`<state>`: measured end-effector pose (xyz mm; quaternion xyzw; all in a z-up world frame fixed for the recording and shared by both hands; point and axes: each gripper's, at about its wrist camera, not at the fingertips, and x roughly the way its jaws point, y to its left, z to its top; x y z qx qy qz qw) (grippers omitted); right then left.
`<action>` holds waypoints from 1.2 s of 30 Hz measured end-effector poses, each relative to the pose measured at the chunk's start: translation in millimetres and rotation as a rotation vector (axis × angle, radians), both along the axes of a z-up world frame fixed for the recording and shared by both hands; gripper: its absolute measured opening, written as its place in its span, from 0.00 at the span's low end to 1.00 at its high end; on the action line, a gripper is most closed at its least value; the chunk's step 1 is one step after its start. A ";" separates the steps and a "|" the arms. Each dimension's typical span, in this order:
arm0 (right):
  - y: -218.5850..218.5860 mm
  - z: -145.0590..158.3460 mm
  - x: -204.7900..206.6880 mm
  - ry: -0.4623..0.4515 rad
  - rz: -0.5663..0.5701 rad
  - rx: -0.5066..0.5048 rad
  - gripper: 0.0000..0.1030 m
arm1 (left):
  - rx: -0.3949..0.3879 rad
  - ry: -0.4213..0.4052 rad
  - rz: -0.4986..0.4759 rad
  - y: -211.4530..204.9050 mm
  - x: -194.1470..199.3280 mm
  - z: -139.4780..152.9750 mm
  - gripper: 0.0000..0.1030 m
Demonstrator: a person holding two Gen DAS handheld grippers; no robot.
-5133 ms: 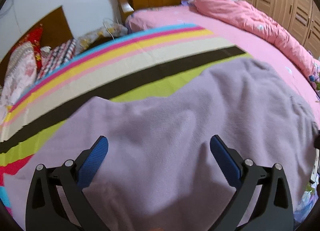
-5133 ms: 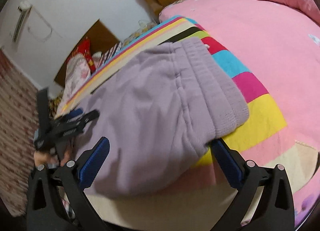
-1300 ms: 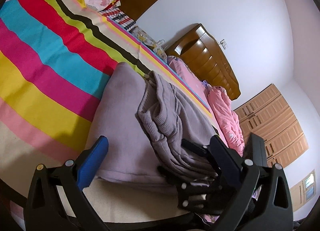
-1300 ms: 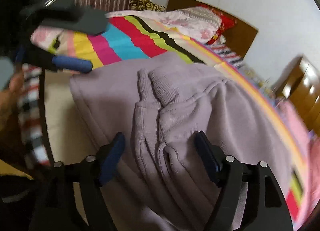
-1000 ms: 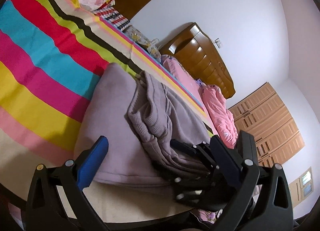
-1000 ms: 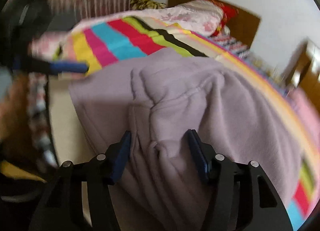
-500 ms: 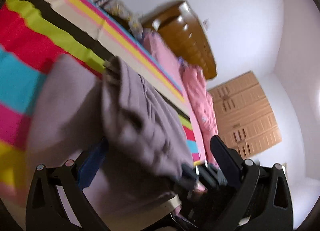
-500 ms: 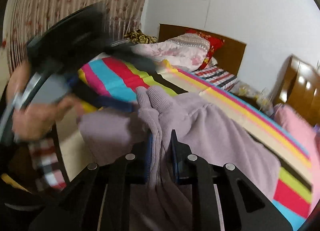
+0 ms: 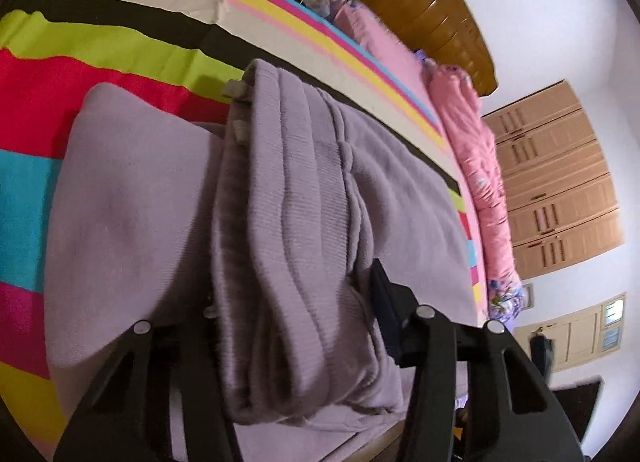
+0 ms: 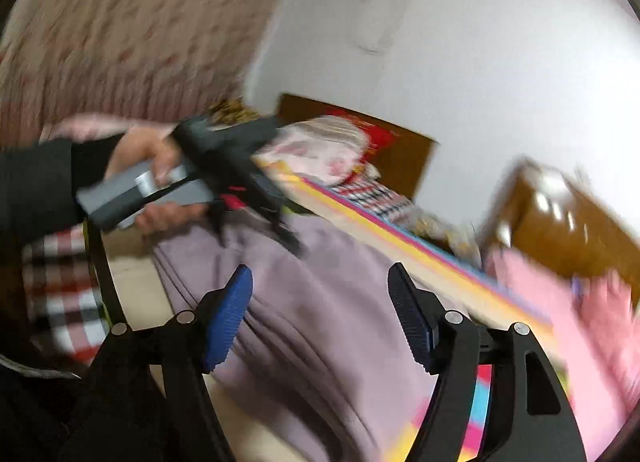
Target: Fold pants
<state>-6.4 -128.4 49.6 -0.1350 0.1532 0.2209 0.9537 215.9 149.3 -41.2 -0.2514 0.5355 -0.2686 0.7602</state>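
Note:
The lilac knit pants (image 9: 304,197) lie on the striped blanket (image 9: 80,49), with the ribbed waistband end (image 9: 288,270) folded over the lower layer. My left gripper (image 9: 292,294) is closed around that thick folded waistband, its fingers pressing both sides. In the right wrist view the pants (image 10: 320,326) lie below my right gripper (image 10: 320,298), which is open and empty above the cloth. The left gripper (image 10: 240,181) also shows there, held in a hand at the pants' far edge. The right wrist view is blurred.
A pink quilt (image 9: 476,149) lies along the far side of the bed by the wooden headboard (image 9: 424,9). Wardrobe doors (image 9: 560,189) stand at the right. Pillows (image 10: 324,149) sit at the bed's head. A plaid cloth (image 10: 60,294) hangs at the near edge.
My right gripper has let go of the waistband, opened and lifted away. My left gripper has closed onto the folded waistband bundle.

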 end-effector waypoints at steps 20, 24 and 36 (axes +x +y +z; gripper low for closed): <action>-29.9 -75.8 14.4 0.244 -0.212 -0.003 0.74 | 0.198 -0.160 0.030 -49.7 -24.7 60.8 0.22; -35.2 -78.6 24.8 0.280 -0.267 0.063 0.80 | 0.188 -0.314 -0.073 -96.2 -44.8 150.7 0.21; -38.2 -83.9 26.6 0.270 -0.296 0.040 0.83 | -0.008 -0.155 0.231 47.5 -88.2 94.6 0.20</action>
